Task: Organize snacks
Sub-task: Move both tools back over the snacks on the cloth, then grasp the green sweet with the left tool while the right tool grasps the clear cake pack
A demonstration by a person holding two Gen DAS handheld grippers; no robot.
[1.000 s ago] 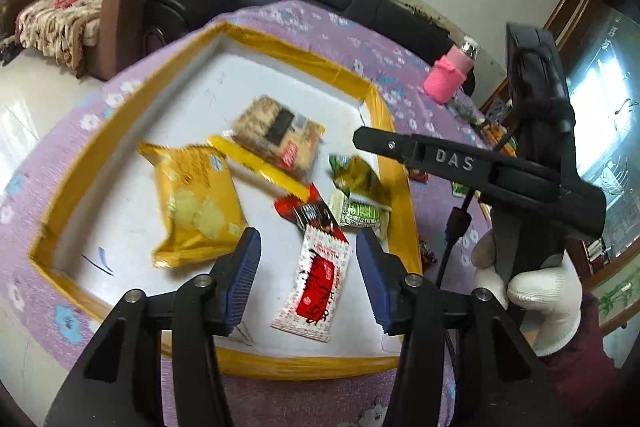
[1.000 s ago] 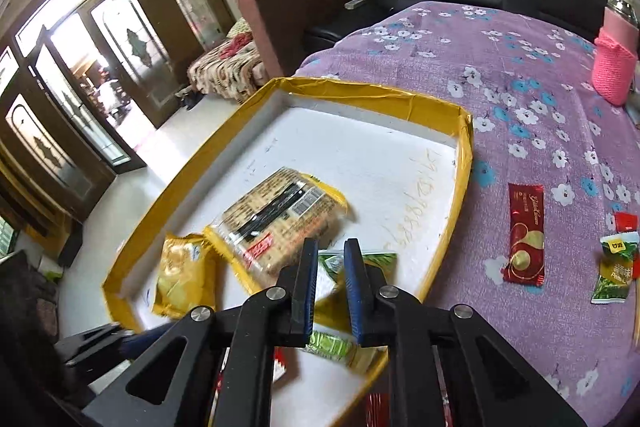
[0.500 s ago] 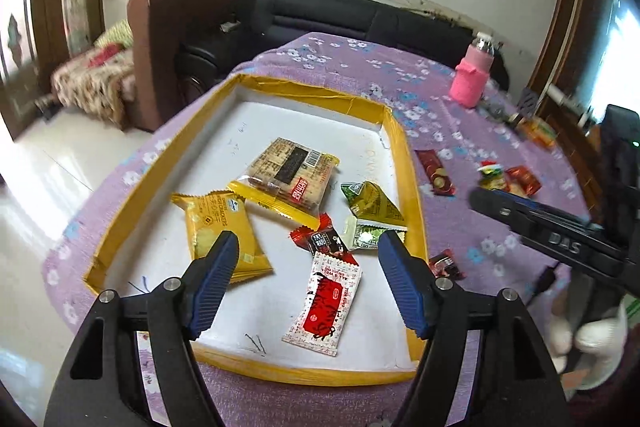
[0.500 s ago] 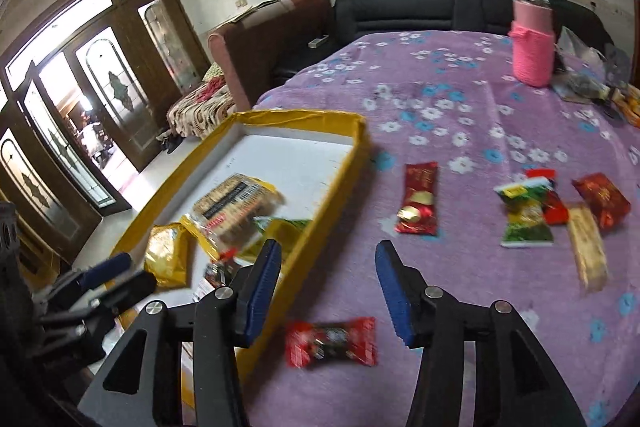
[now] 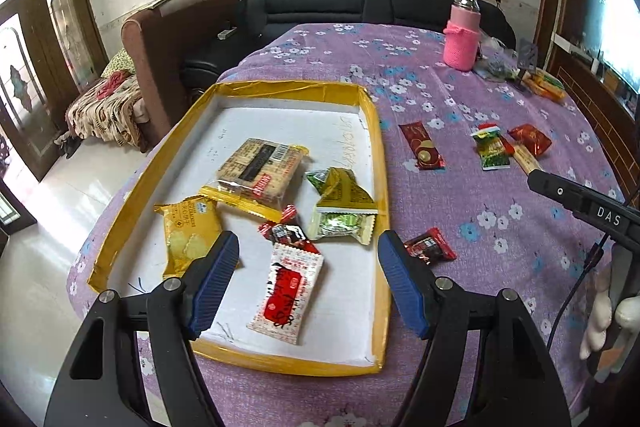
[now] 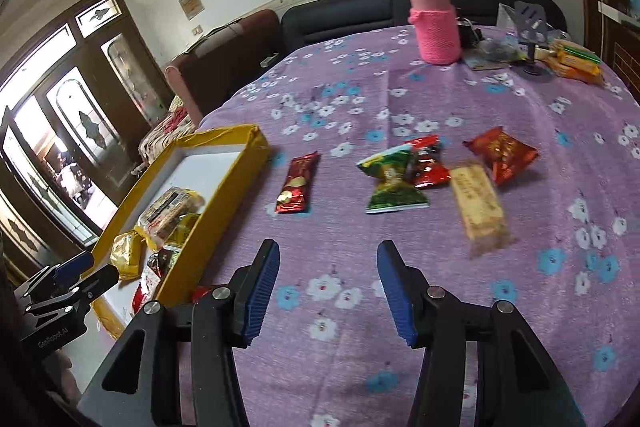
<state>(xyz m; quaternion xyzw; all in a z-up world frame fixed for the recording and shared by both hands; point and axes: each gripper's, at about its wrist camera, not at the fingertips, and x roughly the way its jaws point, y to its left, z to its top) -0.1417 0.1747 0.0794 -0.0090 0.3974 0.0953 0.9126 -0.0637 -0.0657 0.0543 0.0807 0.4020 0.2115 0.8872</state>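
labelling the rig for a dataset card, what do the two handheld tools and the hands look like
Both the left tool and right tool have black frames, silver screws and ribbed blue pads. The right one's body reads DAS, with a black cable; the left's reads GenRobot.AI. A white glove covers the right hand.

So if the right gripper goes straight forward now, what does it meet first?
Probably the green snack packet: it lies ahead between the open fingers of the right gripper, with only bare tablecloth before it. Depth is uncertain in this fisheye view.
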